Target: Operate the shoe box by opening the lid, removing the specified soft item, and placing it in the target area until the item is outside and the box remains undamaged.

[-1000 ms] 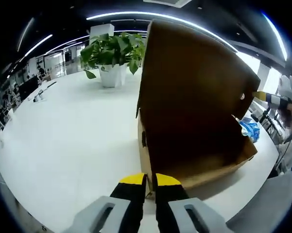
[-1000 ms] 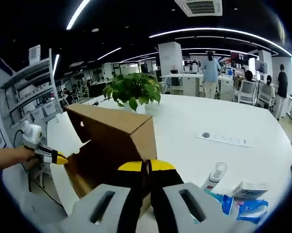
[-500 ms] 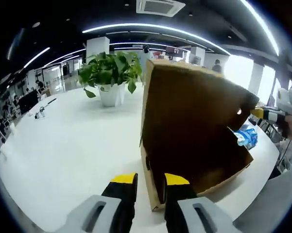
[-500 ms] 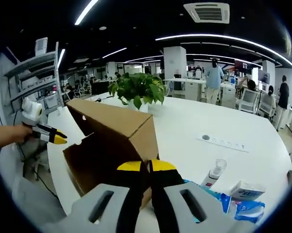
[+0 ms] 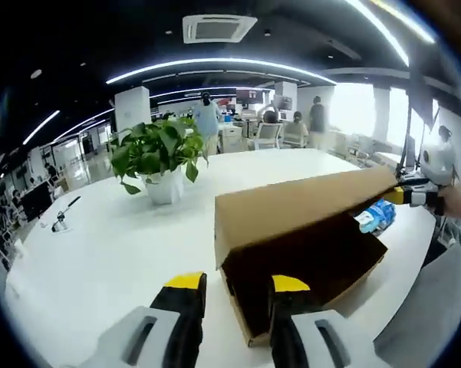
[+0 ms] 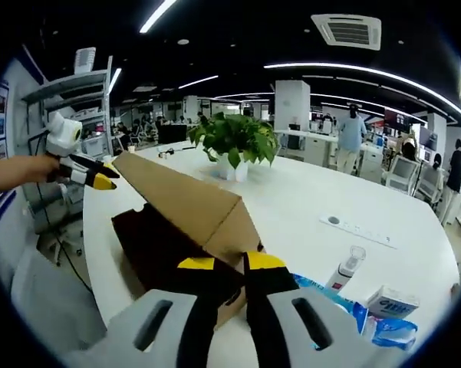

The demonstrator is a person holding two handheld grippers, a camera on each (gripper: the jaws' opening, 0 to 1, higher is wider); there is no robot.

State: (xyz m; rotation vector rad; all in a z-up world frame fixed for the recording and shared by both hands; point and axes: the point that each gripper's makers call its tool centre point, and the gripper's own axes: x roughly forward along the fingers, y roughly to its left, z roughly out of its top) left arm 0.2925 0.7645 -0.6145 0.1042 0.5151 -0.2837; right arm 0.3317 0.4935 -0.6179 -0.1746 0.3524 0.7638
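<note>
The box [image 5: 299, 245] is plain brown cardboard and sits on the white worktop [image 5: 100, 253], near its edge and in front of the plant [image 5: 157, 157]. Its lid [image 5: 291, 207] is hinged along the far long side and stands partly raised, slanting over the dark interior; a short flap hangs from the lid's end nearest the left gripper [image 5: 234, 285]. The inside is in shadow, and no contents can be made out. In the left gripper view that gripper hovers just before the box's near corner, its yellow-tipped fingers [image 5: 186, 282] spread apart with nothing between them, the right finger over the box's front wall. At the far end of the lid the right gripper [image 5: 403, 195] shows, a hand behind it, its tips at the lid's corner. In the right gripper view the box [image 6: 165, 245] lies just ahead of the right gripper [image 6: 230, 264], whose fingers [image 6: 267, 262] stand a little apart with the lid's [image 6: 188, 207] corner running down into the gap; whether they pinch the cardboard I cannot tell. Beyond the lid's other end the left gripper [image 6: 100, 182] hangs in the air, held by a hand, its tips just beside the lid's edge. To the box's right on the worktop [image 6: 307, 207] are a small bottle [image 6: 344, 272], a tissue pack [image 6: 391, 300] and blue wrapping [image 6: 345, 295].
</note>
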